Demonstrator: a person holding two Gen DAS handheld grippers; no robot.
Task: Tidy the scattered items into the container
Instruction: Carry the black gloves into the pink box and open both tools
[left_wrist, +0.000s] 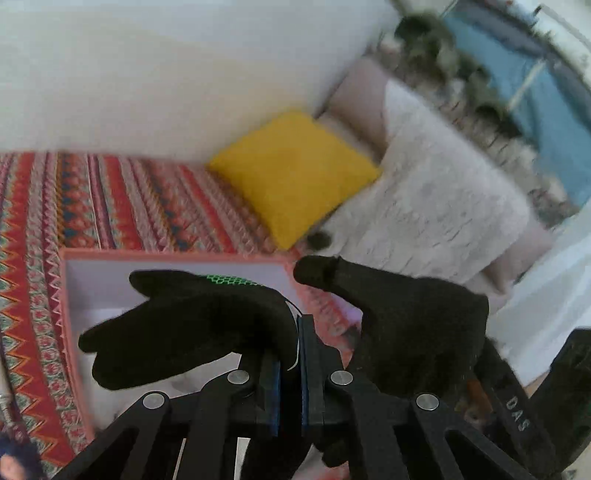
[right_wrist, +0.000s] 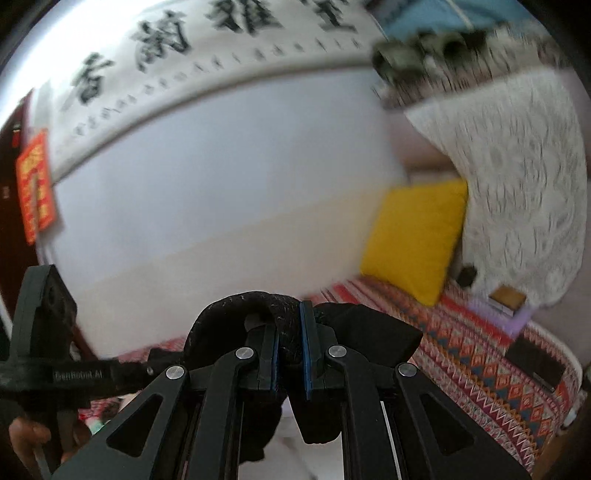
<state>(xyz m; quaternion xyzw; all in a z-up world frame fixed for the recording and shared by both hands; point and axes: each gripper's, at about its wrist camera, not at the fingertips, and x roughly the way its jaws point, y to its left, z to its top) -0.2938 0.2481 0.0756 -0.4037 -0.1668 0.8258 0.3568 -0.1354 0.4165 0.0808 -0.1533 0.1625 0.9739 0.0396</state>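
A white wall (left_wrist: 155, 81) filled the upper left of the left wrist view, and in the right wrist view it carried a calligraphy scroll (right_wrist: 207, 48) across the top and a red paper strip (right_wrist: 35, 188) at the left edge. Below it, a red patterned blanket (left_wrist: 122, 199) covered the sofa, running from the left edge toward the center. A white lace throw (left_wrist: 436, 206) draped the right side of the frame, with a yellow cushion (left_wrist: 295, 177) lying just beside it at center.

The container (left_wrist: 74, 295), a pink-rimmed box with a white interior, sat on the blanket at lower left of the left wrist view. Directly above it hung 1 black glove (left_wrist: 199, 314) with a green honeycomb print, its cuff pinched between the blue pads of the left gripper (left_wrist: 291, 350), whose jaws were pressed together on the fabric. A 2nd black glove (left_wrist: 417, 321) hung at right center, touching the left gripper's outer side; whether it was joined to the 1st could not be told.

In the right wrist view, the right gripper (right_wrist: 291, 350) at bottom center was clamped on black knit fabric that bulged above and beside its blue pads. At lower left of that view, the other gripper's body and a bare hand (right_wrist: 29, 439) showed. A small dark object (right_wrist: 467, 275) lay by the cushion's corner, blurred.
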